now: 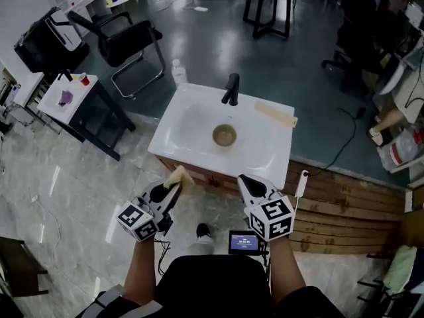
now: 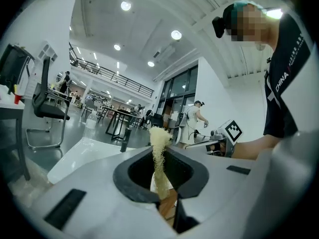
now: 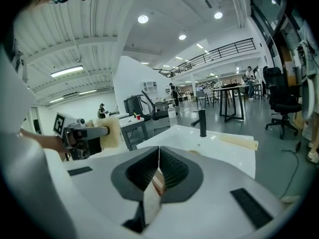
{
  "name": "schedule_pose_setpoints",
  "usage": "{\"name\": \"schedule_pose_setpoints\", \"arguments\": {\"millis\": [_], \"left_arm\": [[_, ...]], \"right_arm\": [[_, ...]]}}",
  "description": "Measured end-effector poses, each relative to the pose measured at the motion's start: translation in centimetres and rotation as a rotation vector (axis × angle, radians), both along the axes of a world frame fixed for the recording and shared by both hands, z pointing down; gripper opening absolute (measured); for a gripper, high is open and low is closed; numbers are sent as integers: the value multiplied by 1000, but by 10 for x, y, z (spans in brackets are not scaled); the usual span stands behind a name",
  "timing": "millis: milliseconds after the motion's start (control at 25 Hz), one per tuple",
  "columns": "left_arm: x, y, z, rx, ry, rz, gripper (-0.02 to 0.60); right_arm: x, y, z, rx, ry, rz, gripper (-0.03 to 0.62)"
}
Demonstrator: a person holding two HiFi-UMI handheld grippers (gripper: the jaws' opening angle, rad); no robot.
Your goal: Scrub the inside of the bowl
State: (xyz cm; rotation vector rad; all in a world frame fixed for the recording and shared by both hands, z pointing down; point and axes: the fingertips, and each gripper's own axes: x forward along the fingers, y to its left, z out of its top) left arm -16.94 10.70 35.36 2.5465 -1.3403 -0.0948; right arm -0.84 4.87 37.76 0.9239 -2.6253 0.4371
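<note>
Clearly, left gripper [image 2: 160, 157] pinches a fibrous, probably loofah scrubber [image 2: 158, 137], right gripper [image 3: 158, 157] pressed together.

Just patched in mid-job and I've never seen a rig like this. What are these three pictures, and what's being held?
No robot here: a person holds a gripper in each hand. The top-down picture comes from a camera on the person's head; the other two come from cameras riding on each gripper, looking along its fingers. In the head view the left gripper is at the left, the right gripper at the right; the marker cubes belong to them. Ahead stands a white sink with a black faucet; a bowl sits in the basin, a pale strip lies on the rim, a bottle stands by the far left corner. The left fingers are shut on a yellow sponge. The right fingers are shut with nothing between them.
</note>
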Motion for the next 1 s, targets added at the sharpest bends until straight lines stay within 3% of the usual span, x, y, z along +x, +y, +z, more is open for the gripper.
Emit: {"name": "schedule_pose_setpoints", "arguments": {"millis": [160, 320, 560, 1000], "left_arm": [[-30, -28, 0, -12, 11, 52, 31], [-44, -49, 6, -18, 45, 90, 31], [-37, -72, 22, -43, 66, 158, 31], [-14, -154, 24, -63, 41, 200, 31]], "right_arm": [[-33, -19, -2, 8, 11, 48, 11], [-39, -32, -2, 25, 7, 123, 11], [-25, -47, 10, -12, 13, 198, 11], [-10, -117, 24, -38, -1, 199, 11]]}}
